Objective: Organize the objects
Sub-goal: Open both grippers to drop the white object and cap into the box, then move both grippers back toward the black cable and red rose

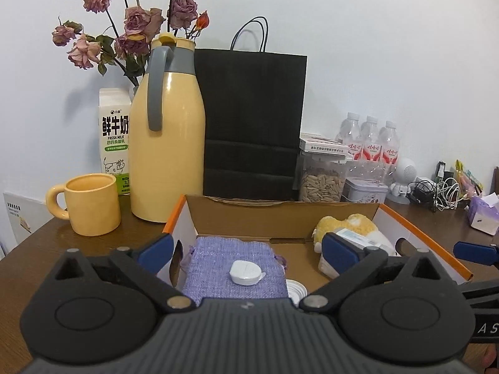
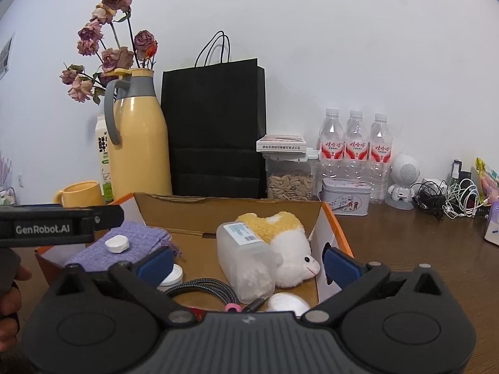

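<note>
Along the white wall on the brown wooden table (image 2: 405,243) stand wilted pink roses (image 1: 131,28), a tall yellow thermos jug with a grey handle (image 1: 168,131), a milk carton (image 1: 113,137) and a yellow ceramic mug (image 1: 92,204). Beside the jug: a black paper bag (image 1: 252,118), a clear seed jar (image 2: 290,180), three water bottles (image 2: 355,146).

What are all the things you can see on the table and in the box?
cardboard box: one, brown and orange, front of table
purple pouch: one, in box, left
white cap: one, on the pouch
plastic jar: one, clear, lying in box
plush toy: one, white and yellow, in box
thermos: one, yellow, behind box
mug: one, yellow, left of thermos
paper bag: one, black, by wall
water bottles: three, clear, right
left gripper: open, empty
right gripper: open, empty
</note>
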`<state>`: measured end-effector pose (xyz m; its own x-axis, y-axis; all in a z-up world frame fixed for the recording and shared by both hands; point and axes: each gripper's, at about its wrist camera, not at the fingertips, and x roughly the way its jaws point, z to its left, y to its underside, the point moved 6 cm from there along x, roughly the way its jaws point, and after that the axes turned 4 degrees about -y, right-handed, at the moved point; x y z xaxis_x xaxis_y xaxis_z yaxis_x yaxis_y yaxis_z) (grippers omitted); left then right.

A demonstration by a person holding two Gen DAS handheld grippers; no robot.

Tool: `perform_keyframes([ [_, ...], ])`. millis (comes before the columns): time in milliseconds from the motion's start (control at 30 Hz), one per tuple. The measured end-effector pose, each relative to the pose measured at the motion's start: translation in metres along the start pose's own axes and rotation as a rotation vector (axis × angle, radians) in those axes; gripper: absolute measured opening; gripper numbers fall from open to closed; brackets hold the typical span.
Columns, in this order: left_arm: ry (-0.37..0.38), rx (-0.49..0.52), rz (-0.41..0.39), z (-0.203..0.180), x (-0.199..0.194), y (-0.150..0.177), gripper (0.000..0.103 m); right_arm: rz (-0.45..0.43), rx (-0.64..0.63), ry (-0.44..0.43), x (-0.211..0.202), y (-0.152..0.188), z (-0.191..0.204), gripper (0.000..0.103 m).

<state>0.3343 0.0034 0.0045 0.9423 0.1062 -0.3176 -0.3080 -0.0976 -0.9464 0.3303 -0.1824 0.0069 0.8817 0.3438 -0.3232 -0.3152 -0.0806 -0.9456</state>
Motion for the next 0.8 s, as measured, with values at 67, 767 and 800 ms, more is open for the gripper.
perform_keyframes([
  [67, -0.005, -0.002, 0.000, 0.001, 0.000, 0.000, 0.103, -0.003, -0.001, 0.003, -0.001, 0.000, 0.000, 0.103],
  [767, 0.064, 0.023, -0.016, 0.003, -0.030, 0.012, 0.103, -0.027, -0.009, 0.002, -0.032, 0.008, -0.008, 0.103],
  [800, 0.066, 0.024, -0.015, 0.004, -0.033, 0.014, 0.103, -0.020, -0.007, 0.000, -0.033, 0.010, -0.009, 0.103],
])
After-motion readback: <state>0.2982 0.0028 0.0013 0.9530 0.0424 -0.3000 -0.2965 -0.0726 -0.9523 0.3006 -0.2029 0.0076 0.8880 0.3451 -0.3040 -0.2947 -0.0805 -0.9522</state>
